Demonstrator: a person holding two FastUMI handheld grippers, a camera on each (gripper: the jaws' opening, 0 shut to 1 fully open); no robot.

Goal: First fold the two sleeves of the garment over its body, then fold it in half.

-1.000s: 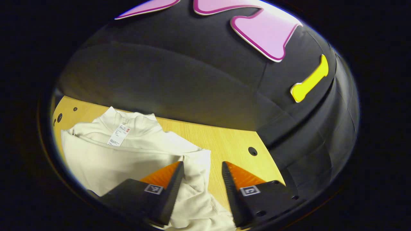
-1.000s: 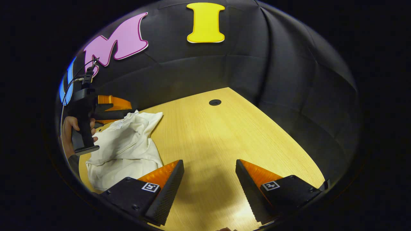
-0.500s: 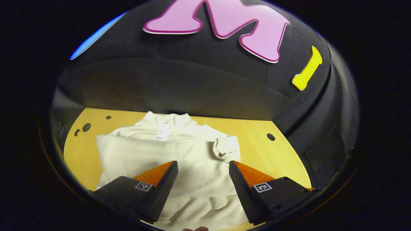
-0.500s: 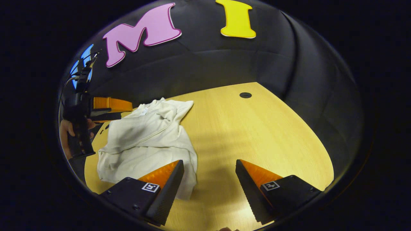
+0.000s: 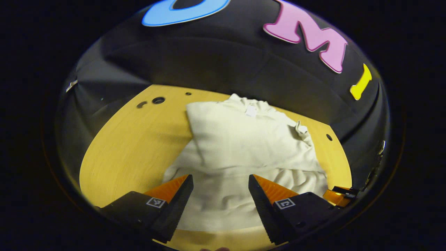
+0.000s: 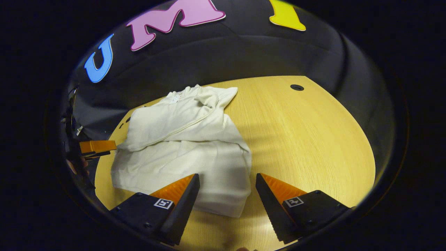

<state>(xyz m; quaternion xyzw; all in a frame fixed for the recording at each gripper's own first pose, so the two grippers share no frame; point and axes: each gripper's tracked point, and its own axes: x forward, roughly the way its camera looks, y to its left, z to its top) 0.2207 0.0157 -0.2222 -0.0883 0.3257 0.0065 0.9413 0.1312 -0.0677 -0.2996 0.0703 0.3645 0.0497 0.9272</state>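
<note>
A cream garment (image 5: pixel 244 146) (image 6: pixel 188 139) lies on the wooden table (image 5: pixel 132 146) (image 6: pixel 306 139), collar toward the booth wall, with both sleeves folded across its body. Its hem faces the near edge. My left gripper (image 5: pixel 219 193) is open above the hem's middle with nothing between its fingers. My right gripper (image 6: pixel 226 191) is open over the garment's near right corner, also holding nothing. The left gripper (image 6: pixel 95 146) appears at the left edge of the right gripper view, beside the garment's left side, held by a hand (image 6: pixel 75 167). The right gripper (image 5: pixel 339 195) peeks in at the lower right of the left gripper view.
Round holes mark the table (image 5: pixel 158 100) (image 6: pixel 297 87) near the back edge. Bare wood lies to the left of the garment in the left gripper view and to its right in the right gripper view. The black cloth wall closes the table's far side.
Both grippers drew back toward the near edge and away from the sleeves, so the whole garment with folded sleeves now shows. The left gripper dropped low beside the garment's left side.
</note>
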